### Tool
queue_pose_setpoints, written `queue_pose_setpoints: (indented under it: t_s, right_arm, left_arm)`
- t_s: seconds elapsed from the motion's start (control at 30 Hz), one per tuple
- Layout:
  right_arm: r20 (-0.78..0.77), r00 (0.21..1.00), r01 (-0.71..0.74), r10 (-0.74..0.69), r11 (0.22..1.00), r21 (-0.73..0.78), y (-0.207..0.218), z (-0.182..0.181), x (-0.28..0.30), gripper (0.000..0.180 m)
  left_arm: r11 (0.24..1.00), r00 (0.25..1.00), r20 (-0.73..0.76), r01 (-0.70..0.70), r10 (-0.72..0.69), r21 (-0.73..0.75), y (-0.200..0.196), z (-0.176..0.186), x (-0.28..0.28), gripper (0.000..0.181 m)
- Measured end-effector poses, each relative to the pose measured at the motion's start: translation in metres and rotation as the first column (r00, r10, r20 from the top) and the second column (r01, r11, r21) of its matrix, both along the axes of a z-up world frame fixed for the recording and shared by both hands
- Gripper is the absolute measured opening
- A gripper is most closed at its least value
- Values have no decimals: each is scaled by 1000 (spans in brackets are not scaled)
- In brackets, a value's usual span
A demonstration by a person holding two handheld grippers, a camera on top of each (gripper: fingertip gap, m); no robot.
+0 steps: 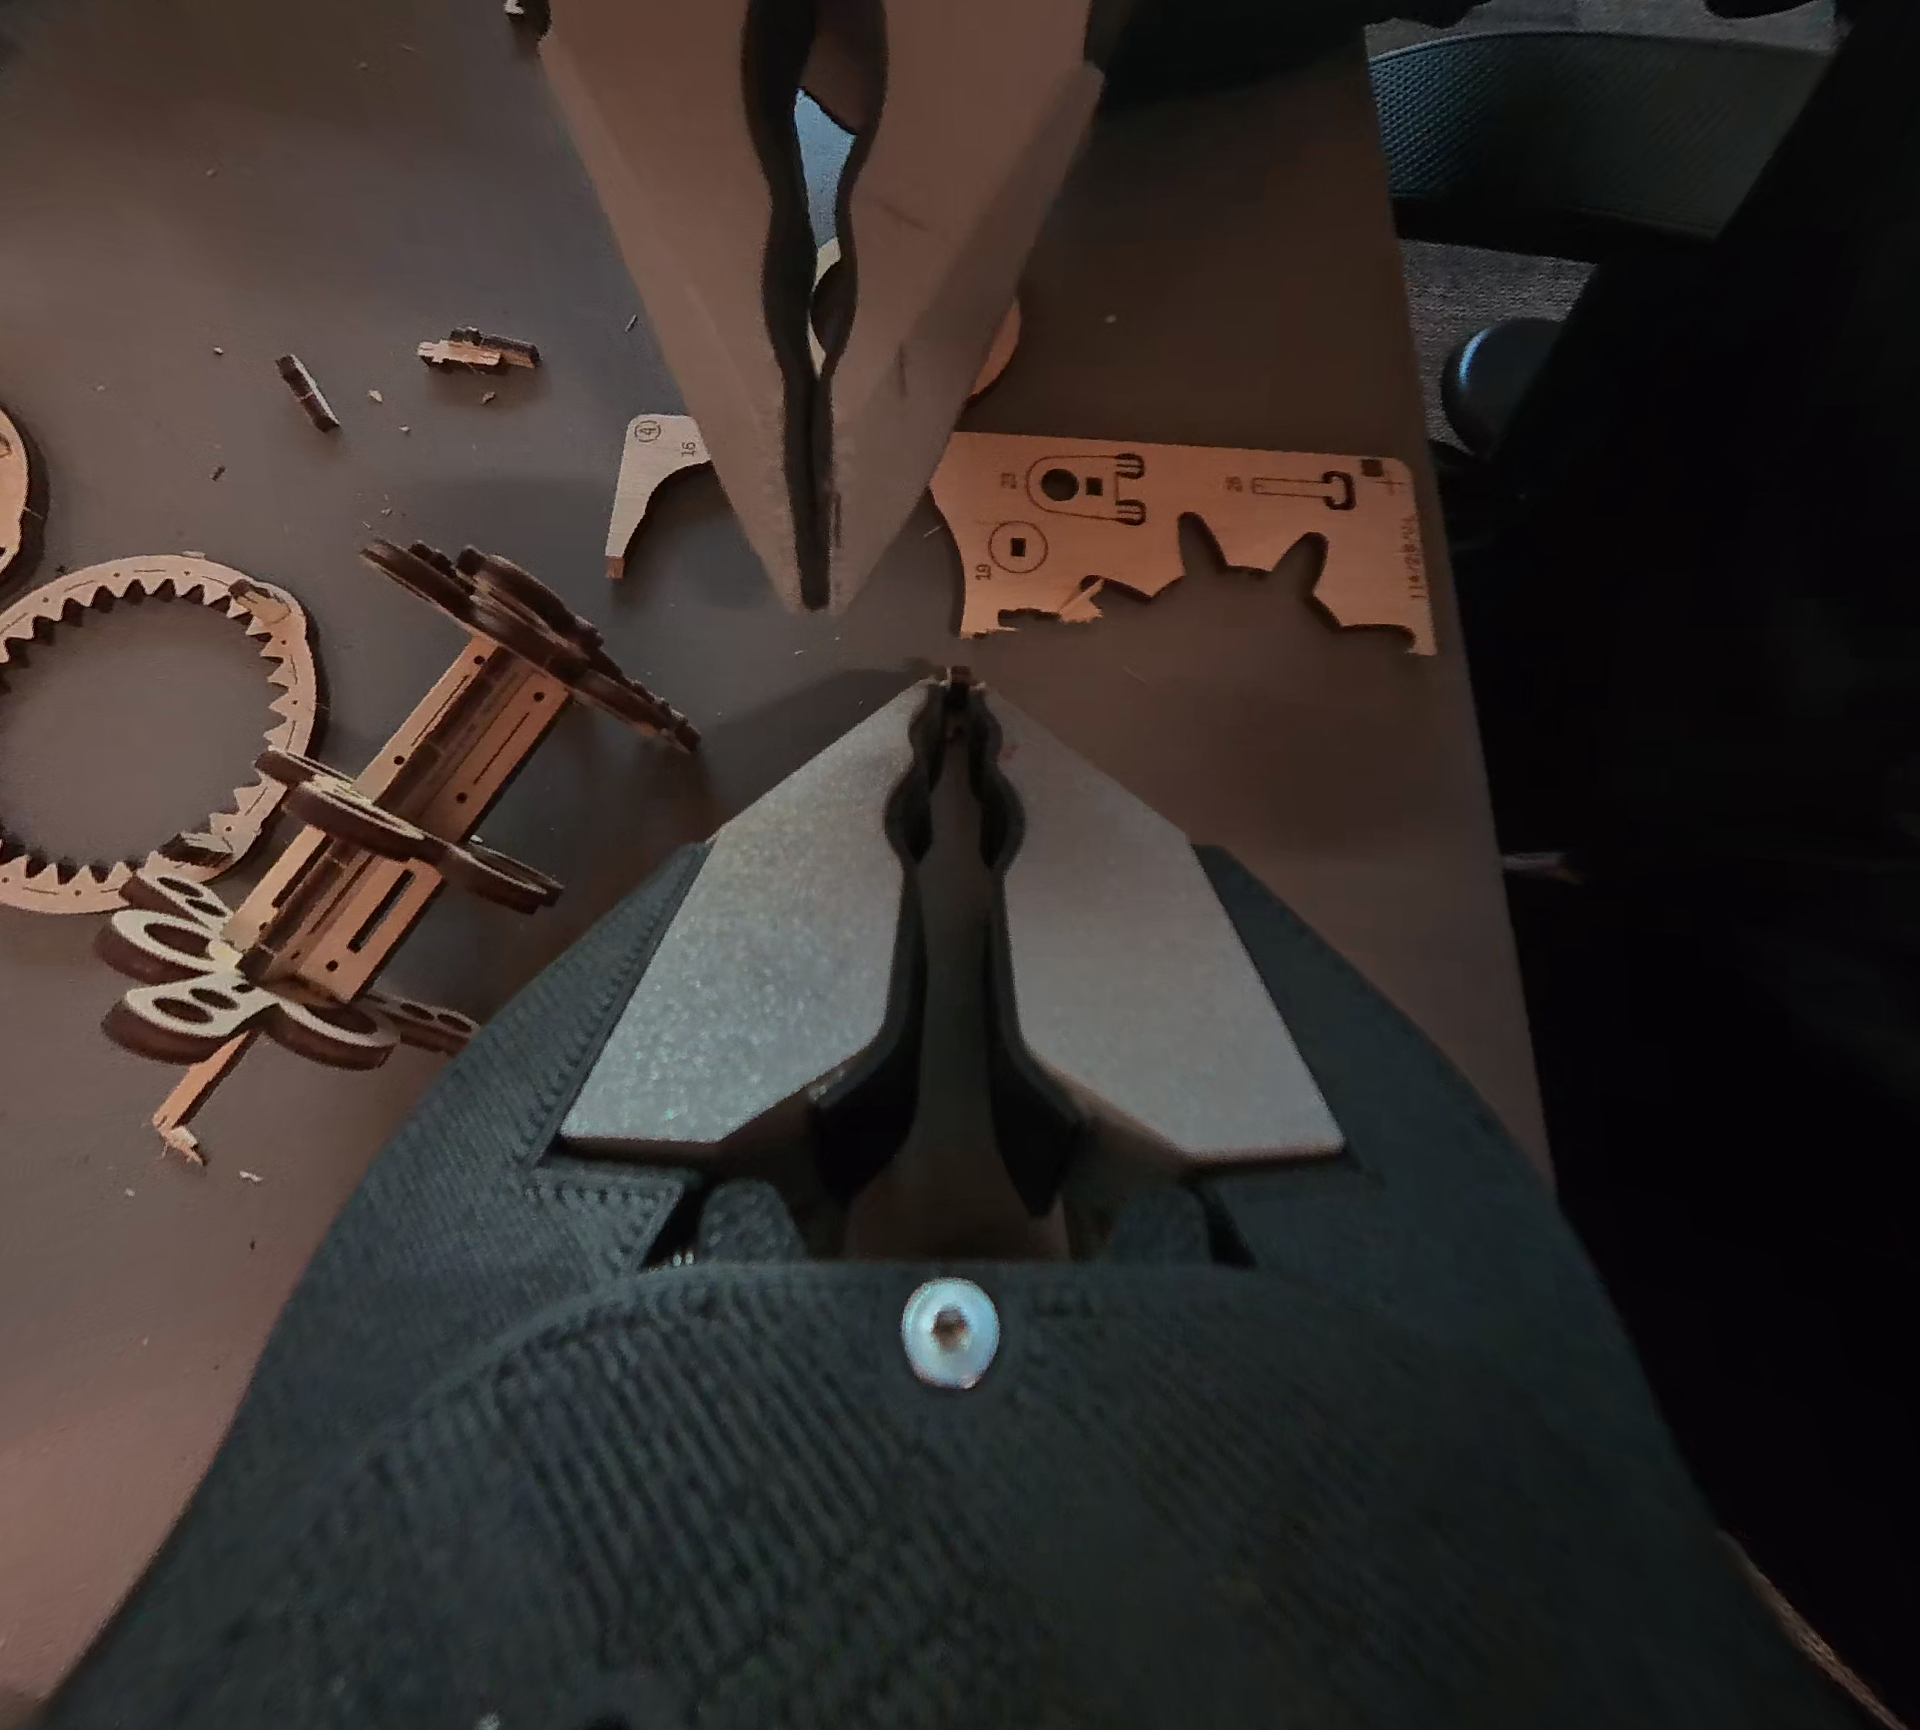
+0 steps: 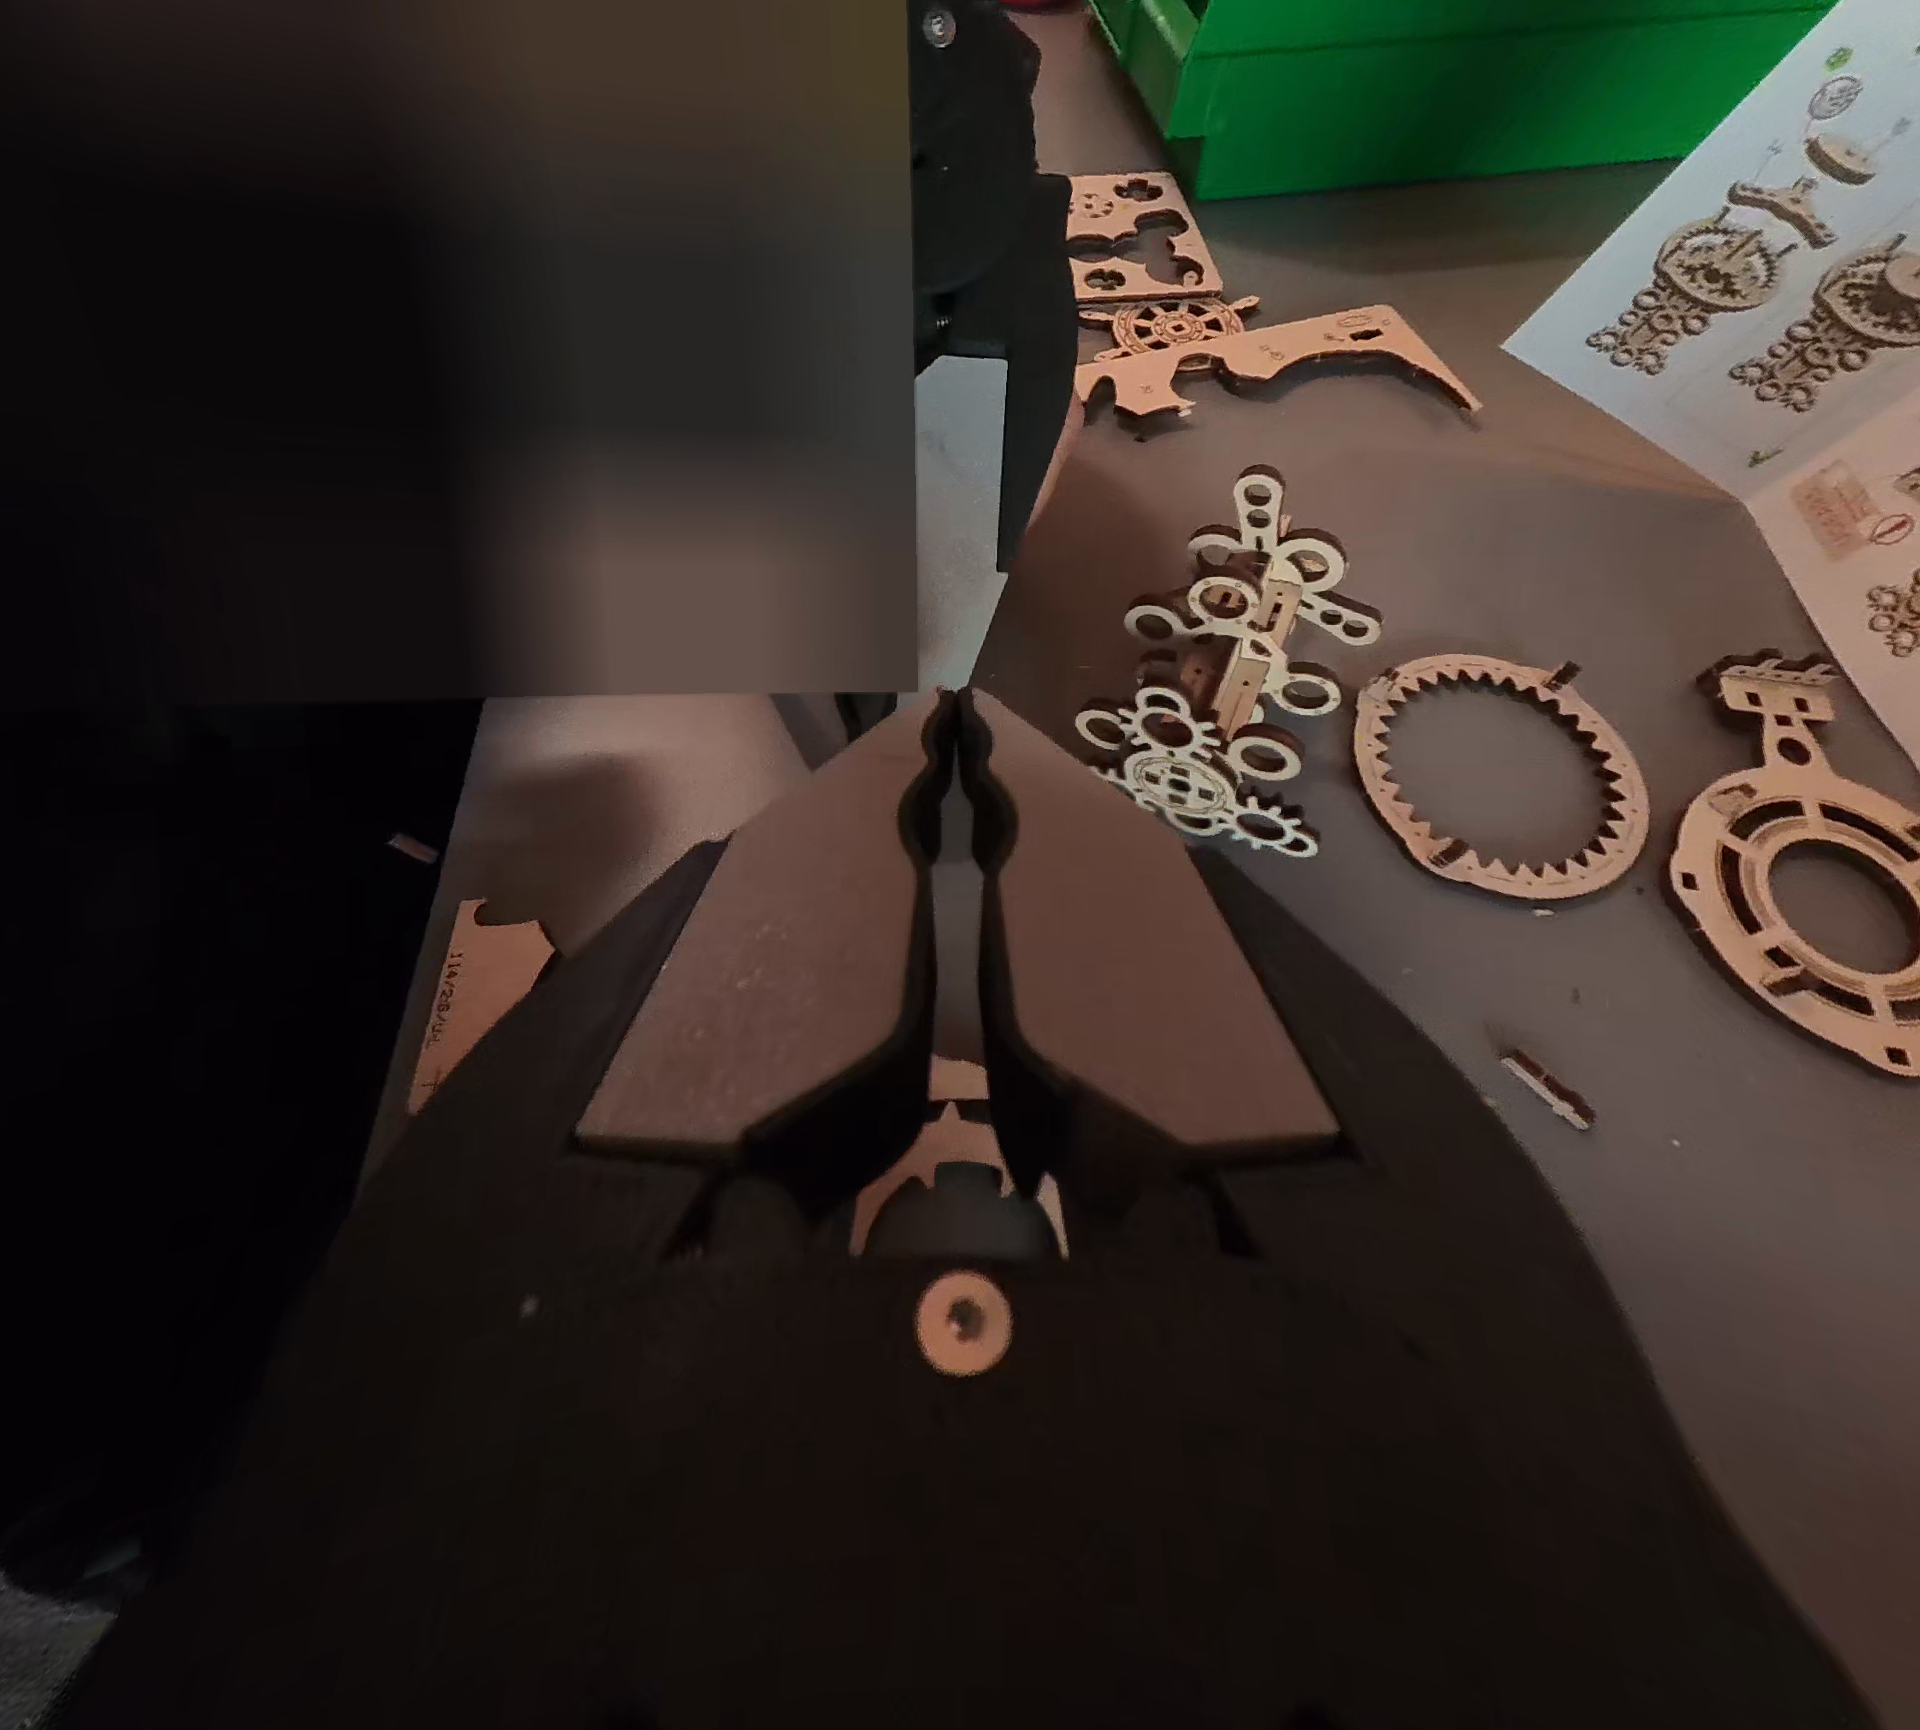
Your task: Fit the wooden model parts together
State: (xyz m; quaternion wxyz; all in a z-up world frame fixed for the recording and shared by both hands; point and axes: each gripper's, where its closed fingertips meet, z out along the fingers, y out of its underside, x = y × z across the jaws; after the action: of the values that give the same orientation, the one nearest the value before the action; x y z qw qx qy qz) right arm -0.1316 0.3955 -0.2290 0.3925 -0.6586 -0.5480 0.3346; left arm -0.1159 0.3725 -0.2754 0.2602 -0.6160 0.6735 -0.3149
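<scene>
Wooden axle assembly (image 1: 416, 807) lies beside the ring gear (image 1: 156, 735); both grippers, left (image 1: 954, 678) and right (image 1: 816, 589), pressed together tip-to-tip, seemingly passing a tiny sliver, next needing careful alignment.

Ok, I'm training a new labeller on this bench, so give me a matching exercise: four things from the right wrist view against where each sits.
1 toothed ring
2 green bin
3 instruction sheet
4 gear assembly

A far back of the table
B right edge of view
C between gear assembly and round frame
D nearest the right gripper

Pairs: 1-C, 2-A, 3-B, 4-D.
</scene>
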Motion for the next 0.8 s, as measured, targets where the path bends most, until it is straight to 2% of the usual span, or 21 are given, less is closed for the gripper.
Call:
queue_pose_setpoints:
  t_s: [0.27,0.47,0.8]
  right_arm:
    - [17,1000,10,-10,1000,-10,1,-1,3,0]
    - [87,996,-4,0,999,43,3,-6,9,0]
    - [163,985,-58,61,998,-26,-20,-15,3,0]
  left_arm:
    - [1000,1000,1,1,-1,-10,0,0,0,2]
    - [1000,1000,1,3,-3,-17,0,0,0,2]
    - [1000,1000,4,4,-4,-6,0,0,0,3]
